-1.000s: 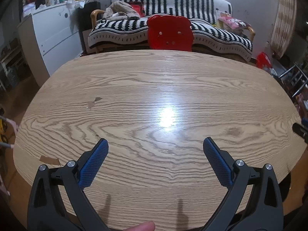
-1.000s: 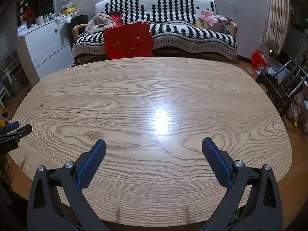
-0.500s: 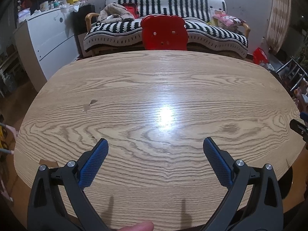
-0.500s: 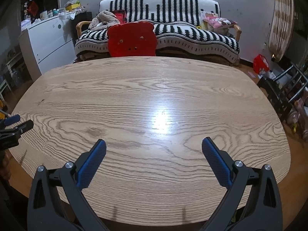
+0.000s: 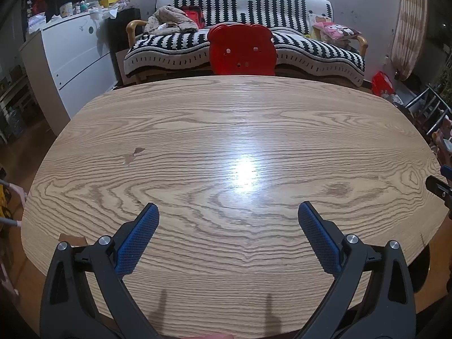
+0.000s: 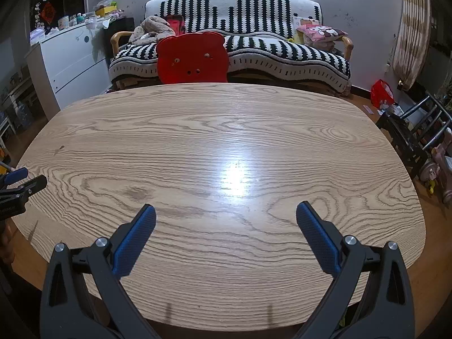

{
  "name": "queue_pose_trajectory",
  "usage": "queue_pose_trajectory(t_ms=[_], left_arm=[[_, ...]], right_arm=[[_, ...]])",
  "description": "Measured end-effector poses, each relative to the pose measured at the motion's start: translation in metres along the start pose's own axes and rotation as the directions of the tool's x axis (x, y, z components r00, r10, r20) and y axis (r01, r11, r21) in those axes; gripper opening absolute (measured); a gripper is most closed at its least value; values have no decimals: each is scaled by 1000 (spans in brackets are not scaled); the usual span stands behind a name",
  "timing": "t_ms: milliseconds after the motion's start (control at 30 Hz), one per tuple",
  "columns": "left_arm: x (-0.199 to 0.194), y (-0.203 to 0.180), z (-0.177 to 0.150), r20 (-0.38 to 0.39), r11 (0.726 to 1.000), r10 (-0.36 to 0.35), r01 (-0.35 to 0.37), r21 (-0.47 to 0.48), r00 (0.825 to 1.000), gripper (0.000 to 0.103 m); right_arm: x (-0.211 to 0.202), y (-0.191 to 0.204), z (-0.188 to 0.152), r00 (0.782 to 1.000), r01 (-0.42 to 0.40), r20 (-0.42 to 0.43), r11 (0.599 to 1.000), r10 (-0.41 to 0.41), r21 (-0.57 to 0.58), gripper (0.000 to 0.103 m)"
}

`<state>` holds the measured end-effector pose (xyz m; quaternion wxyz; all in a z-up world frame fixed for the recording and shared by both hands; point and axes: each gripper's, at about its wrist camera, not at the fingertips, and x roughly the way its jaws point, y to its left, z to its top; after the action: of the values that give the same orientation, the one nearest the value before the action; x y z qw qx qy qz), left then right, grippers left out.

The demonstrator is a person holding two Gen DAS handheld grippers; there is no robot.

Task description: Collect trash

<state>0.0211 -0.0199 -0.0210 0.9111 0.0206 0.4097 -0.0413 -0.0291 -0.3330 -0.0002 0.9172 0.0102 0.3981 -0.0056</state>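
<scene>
An oval wooden table point(image 5: 226, 130) fills both views, also in the right wrist view point(image 6: 226, 130). No trash shows on it, only a small dark chip mark point(image 5: 135, 153). My left gripper point(image 5: 228, 212) is open and empty above the table's near edge. My right gripper point(image 6: 226, 213) is open and empty above the near edge too. The right gripper's tip shows at the right edge of the left wrist view point(image 5: 439, 183). The left gripper's tip shows at the left edge of the right wrist view point(image 6: 19, 186).
A red bear-shaped chair back point(image 5: 242, 49) stands at the table's far side. Behind it is a black-and-white striped sofa point(image 5: 282, 14). A white dresser point(image 5: 73, 62) stands far left. A red bag point(image 6: 382, 93) and a black metal rack point(image 6: 418, 132) are at the right.
Both grippers have drawn back and risen slightly, so the table looks smaller and more of the room shows. Both stay open and empty.
</scene>
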Motion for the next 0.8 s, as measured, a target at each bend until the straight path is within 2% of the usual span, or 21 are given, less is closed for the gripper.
queue_pose_trajectory(t_ms=[800], left_arm=[[-5,-1,1,13,1000,11,-11,3,1000,96]], right_arm=[[-2,-4,0,1000,-2,-1,1000,2,12,96]])
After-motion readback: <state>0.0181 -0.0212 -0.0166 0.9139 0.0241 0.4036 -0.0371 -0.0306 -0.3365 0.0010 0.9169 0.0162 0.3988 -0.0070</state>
